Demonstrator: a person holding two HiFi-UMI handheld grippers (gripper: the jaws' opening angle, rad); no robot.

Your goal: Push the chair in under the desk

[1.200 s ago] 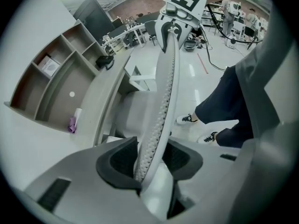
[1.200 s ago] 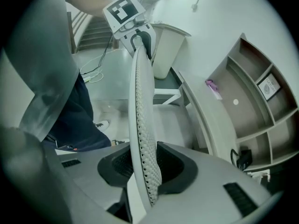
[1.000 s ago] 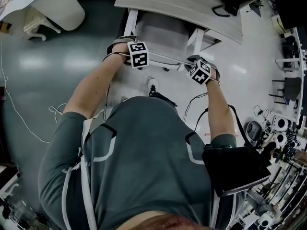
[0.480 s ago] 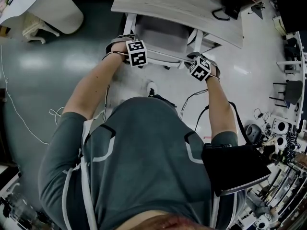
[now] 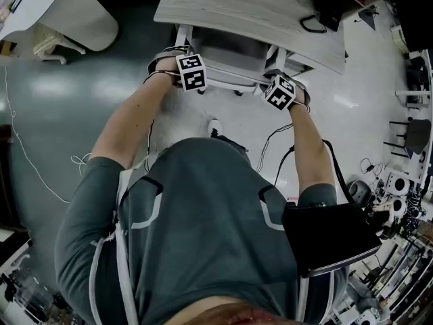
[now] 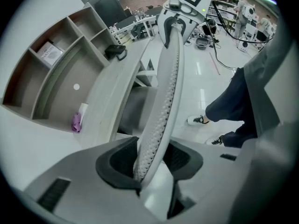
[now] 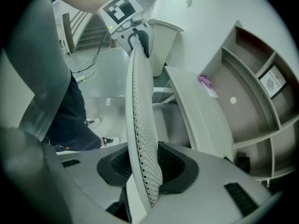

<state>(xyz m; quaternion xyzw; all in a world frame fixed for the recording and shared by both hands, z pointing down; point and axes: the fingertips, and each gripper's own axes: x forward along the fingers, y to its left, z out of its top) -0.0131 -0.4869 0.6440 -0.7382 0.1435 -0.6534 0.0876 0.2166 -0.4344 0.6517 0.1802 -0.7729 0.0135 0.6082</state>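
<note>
L gripper & R gripper jaws each clamped on chair backrest rim, which runs crosswise btwn them; seat partly under tabletop, straight ahead, both equally near.

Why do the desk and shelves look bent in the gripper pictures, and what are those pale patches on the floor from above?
Left gripper view: the wide-angle lens bows the straight desk and shelves and darkens the corners. Right gripper view: same bending, and the close chair backrest looms large. Head view: the floor patches look like lamp glare.
</note>
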